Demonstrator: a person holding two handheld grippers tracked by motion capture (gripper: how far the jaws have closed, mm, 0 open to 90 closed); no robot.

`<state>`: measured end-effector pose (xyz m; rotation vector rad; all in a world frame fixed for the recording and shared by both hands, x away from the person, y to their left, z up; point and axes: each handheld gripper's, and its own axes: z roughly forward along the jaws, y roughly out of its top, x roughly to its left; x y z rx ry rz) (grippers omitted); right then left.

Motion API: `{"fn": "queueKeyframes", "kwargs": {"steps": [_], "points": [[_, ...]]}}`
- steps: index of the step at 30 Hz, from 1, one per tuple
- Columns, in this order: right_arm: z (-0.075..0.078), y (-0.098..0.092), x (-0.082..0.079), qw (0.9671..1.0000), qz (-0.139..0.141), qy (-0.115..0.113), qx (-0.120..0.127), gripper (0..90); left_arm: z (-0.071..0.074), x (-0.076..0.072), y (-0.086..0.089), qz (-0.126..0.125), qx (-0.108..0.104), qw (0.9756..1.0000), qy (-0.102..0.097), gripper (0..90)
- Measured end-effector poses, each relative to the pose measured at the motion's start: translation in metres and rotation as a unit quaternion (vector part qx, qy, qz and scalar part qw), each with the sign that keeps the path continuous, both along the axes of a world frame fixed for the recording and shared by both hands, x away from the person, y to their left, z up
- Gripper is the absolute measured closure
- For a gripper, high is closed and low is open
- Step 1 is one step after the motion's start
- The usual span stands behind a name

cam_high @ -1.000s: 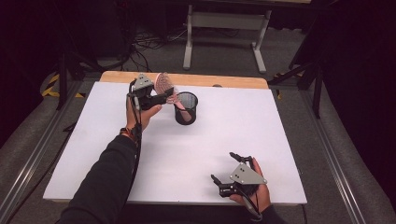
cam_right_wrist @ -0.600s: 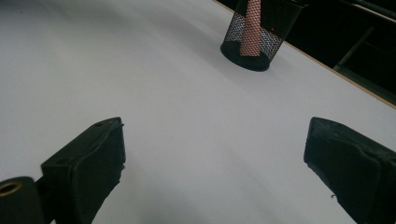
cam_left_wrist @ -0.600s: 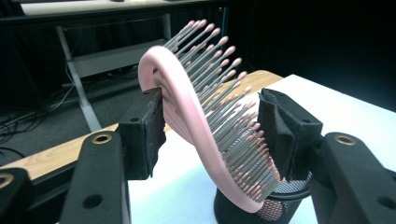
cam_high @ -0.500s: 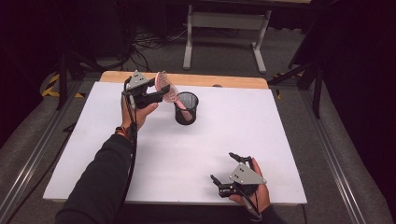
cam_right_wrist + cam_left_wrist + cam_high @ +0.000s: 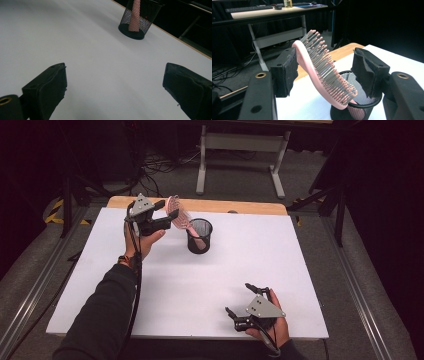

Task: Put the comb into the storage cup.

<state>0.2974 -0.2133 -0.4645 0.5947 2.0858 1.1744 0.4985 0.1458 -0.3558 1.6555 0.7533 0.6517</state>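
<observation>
1. High view: your left gripper (image 5: pixel 167 217) has just been opening beside the pink hairbrush (image 5: pixel 175 209), which stands handle-down in the black mesh cup (image 5: pixel 199 235) near the far edge of the white table (image 5: pixel 300 270). I judge that the placing step is finishing: the brush leans on the cup's rim without your grip. Your right gripper (image 5: pixel 240 307) rests near the front edge, well apart from the cup, jaws spread with nothing between them.

2. Left gripper view: the jaws stand on either side of the hairbrush (image 5: pixel 322 75). The right pad is clear of the bristles; the left pad sits very close to the brush's back, and you cannot tell whether it touches. The brush is smooth curved plastic with stiff grey pins tipped in pink. The cup (image 5: pixel 359 105) is round, thin wire mesh, light enough to tip. Next, back straight away without snagging the bristles.

3. Right gripper view: black foam pads wide apart over the matte table (image 5: pixel 87 50); the brush handle (image 5: pixel 135 15) shows through the cup's mesh (image 5: pixel 140 23).
</observation>
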Motion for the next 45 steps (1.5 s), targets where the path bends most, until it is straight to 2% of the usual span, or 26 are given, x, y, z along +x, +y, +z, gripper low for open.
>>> {"fn": "queueKeyframes", "kwargs": {"steps": [7, 12, 17, 23, 34, 41, 45], "points": [[0.001, 0.000, 0.000, 1.0000, 0.001, -0.002, 0.001, 6.0, 0.001, -0.005, 0.005, -0.004, 0.012, 0.9999, -0.003, 36.6], [0.002, 0.000, -0.001, 1.0000, 0.002, -0.006, 0.004, 6.0, -0.003, -0.010, 0.008, -0.006, 0.029, 0.9996, -0.005, 35.9], [0.002, -0.001, 0.000, 0.9999, 0.000, -0.008, 0.007, 6.0, -0.004, -0.015, 0.012, -0.008, 0.029, 0.9995, -0.007, 31.9], [0.001, -0.002, 0.001, 0.9999, -0.003, -0.009, 0.009, 6.0, -0.007, -0.023, 0.015, -0.016, 0.042, 0.9989, -0.012, 27.6], [0.005, -0.004, 0.006, 0.9996, -0.011, -0.016, 0.021, 6.0, -0.024, -0.041, 0.026, -0.035, 0.066, 0.9971, -0.013, 19.6], [0.010, -0.004, 0.011, 0.9990, -0.016, -0.027, 0.032, 6.0, -0.035, -0.055, 0.039, -0.048, 0.062, 0.9969, -0.008, 16.4], [0.012, -0.002, 0.015, 0.9987, -0.014, -0.031, 0.037, 6.0, -0.039, -0.064, 0.044, -0.054, 0.063, 0.9965, -0.013, 16.1]]}}
